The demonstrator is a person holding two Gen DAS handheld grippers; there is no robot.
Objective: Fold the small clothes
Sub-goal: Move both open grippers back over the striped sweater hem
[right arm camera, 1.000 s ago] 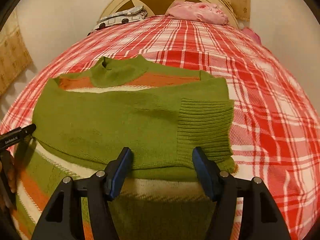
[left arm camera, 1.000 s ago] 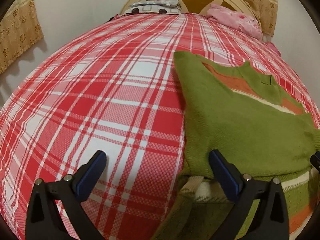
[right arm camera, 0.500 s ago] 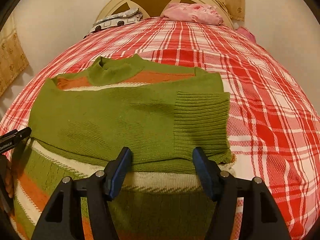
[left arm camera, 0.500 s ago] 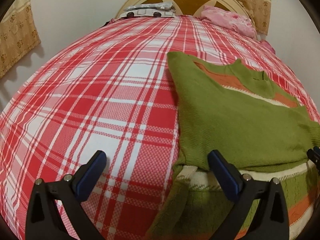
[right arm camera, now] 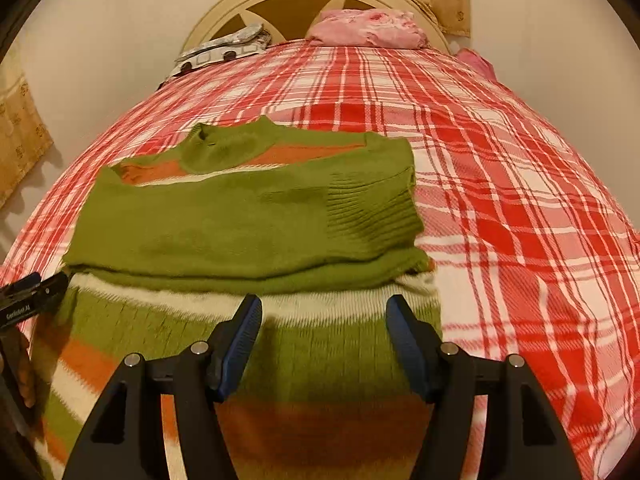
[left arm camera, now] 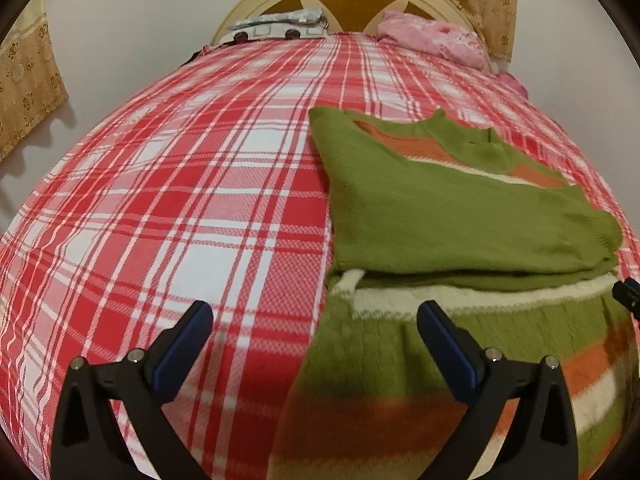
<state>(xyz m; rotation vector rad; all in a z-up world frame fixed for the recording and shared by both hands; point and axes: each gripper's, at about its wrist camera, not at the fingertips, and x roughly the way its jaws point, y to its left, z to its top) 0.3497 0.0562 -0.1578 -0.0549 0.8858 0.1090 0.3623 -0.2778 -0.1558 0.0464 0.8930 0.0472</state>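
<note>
The green striped sweater (right arm camera: 240, 220) lies on the bed (left arm camera: 180, 200), its sleeves folded across its middle. Both the left gripper (left arm camera: 316, 344) and the right gripper (right arm camera: 324, 332) hover over the sweater's bottom part, fingers open, holding nothing.

Right gripper (right arm camera: 322, 320) over striped sweater (right arm camera: 248, 220) on plaid bed cover (right arm camera: 500, 200)
Jaws apart, nothing between the blue pads; sleeves folded across the chest (ribbed cuff at right). Left gripper (right arm camera: 32, 296) tip at far left edge; pink bundle (right arm camera: 368, 28) by headboard (right arm camera: 280, 4).
</note>
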